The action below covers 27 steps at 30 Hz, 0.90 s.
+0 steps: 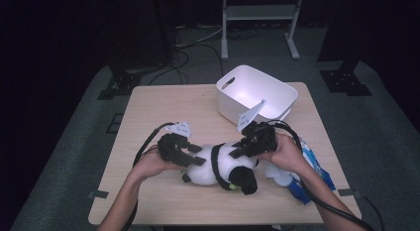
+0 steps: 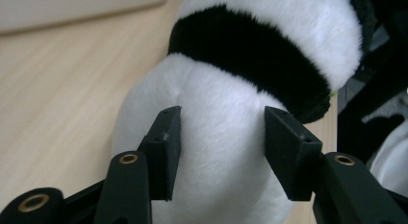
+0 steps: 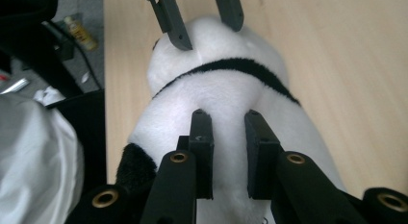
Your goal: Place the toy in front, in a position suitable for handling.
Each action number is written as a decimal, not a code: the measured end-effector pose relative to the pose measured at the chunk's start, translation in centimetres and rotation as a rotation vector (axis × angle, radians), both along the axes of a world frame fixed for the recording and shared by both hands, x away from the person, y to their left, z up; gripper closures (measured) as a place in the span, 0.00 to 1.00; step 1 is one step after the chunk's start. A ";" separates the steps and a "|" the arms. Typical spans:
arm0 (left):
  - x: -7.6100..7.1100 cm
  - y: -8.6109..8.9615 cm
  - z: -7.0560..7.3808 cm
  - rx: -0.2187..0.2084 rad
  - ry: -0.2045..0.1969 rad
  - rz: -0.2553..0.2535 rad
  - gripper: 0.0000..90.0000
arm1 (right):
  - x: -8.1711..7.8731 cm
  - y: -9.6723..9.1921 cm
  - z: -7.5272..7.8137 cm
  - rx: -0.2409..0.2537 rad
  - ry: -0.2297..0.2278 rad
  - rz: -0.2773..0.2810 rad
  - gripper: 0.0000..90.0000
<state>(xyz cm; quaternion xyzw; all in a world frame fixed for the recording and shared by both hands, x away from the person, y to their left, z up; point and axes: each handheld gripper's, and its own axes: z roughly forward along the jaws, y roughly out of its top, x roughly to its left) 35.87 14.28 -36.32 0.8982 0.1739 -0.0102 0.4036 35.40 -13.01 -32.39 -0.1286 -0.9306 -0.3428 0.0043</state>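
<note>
Panda plush [image 1: 223,164] lies on light wood table [image 1: 163,112] nr front edge; white tub [image 1: 257,92] behind, grey floor, dark room. Left gripper [image 1: 198,155] & right gripper [image 1: 236,150] both clamp it.
Left gripper view: white fur, black band, jaws pinching body.
Right gripper view: jaws squeezing white fur. No writing legible.

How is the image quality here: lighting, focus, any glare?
High view: room dark, table lit, white bin slightly overexposed. Left gripper view: plush panda soft, jaws sharper. Right gripper view: evenly lit, with the wood grain blurred.
</note>
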 end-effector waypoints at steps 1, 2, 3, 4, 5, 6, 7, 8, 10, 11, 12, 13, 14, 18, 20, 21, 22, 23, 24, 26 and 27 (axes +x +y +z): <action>0.0 -0.1 0.0 -0.006 -0.001 -0.003 0.57 | 0.0 0.0 -0.1 0.001 -0.010 0.013 0.83; 0.0 -0.4 -0.2 -0.002 0.001 -0.007 0.55 | -0.1 0.0 -0.5 -0.017 -0.033 0.023 0.82; -0.2 -0.7 -0.5 0.018 0.002 -0.009 0.52 | -0.3 0.1 -1.2 -0.043 -0.038 0.037 0.79; -0.3 -1.0 -0.9 0.043 0.010 -0.016 0.50 | -0.3 0.0 -1.8 -0.051 -0.012 0.046 0.72; -0.6 -1.3 -1.2 0.041 0.016 -0.026 0.50 | -0.4 -0.2 -2.3 -0.055 0.026 0.055 0.64; -0.9 -1.5 -1.4 0.038 0.015 -0.039 0.49 | -0.4 -0.4 -2.6 -0.051 0.068 0.061 0.58; -1.2 -1.6 -1.4 0.030 0.018 -0.043 0.49 | -0.5 -0.7 -2.7 -0.047 0.111 0.069 0.52; -1.5 -1.7 -1.3 0.032 0.016 -0.054 0.49 | -0.4 -1.0 -2.6 -0.039 0.151 0.075 0.49; -1.9 -1.9 -1.0 0.041 0.005 -0.058 0.46 | -0.1 -1.6 -2.1 -0.017 0.185 0.054 0.47; -2.0 -1.9 -0.9 0.044 0.001 -0.063 0.45 | 0.0 -1.7 -1.9 -0.013 0.186 0.044 0.46; -2.0 -1.9 -0.7 0.041 0.001 -0.067 0.44 | 0.0 -1.7 -1.8 -0.010 0.184 0.037 0.47; -2.0 -1.9 -0.6 0.038 0.000 -0.063 0.43 | 0.0 -1.5 -2.0 -0.024 0.184 0.028 0.48; -1.9 -1.9 -0.5 0.036 -0.001 -0.061 0.40 | 0.0 -1.2 -2.2 -0.053 0.178 0.019 0.50; -1.6 -1.8 -0.7 0.053 -0.024 -0.033 0.33 | -0.9 -0.3 -3.1 -0.123 0.214 0.121 0.58; -1.3 -1.7 -1.1 0.054 -0.017 -0.025 0.32 | -1.1 -0.5 -2.9 -0.117 0.204 0.137 0.57; -1.3 -1.7 -1.3 0.052 -0.011 -0.023 0.32 | -0.9 -0.8 -2.7 -0.103 0.213 0.124 0.56; -1.3 -1.6 -1.5 0.045 -0.009 -0.021 0.32 | -0.7 -1.0 -2.6 -0.083 0.221 0.122 0.57; -1.4 -1.5 -1.7 0.039 -0.006 -0.019 0.33 | -0.4 -1.3 -2.4 -0.069 0.215 0.110 0.56; -1.5 -1.4 -1.8 0.035 -0.005 -0.022 0.33 | -0.1 -1.6 -2.1 -0.064 0.199 0.079 0.53; -1.9 -1.3 -2.0 0.024 -0.013 -0.020 0.33 | 0.6 -1.8 -1.8 -0.064 0.183 0.043 0.52; -2.1 -1.2 -2.1 0.019 -0.022 -0.020 0.33 | 1.0 -1.9 -1.7 -0.069 0.159 0.023 0.51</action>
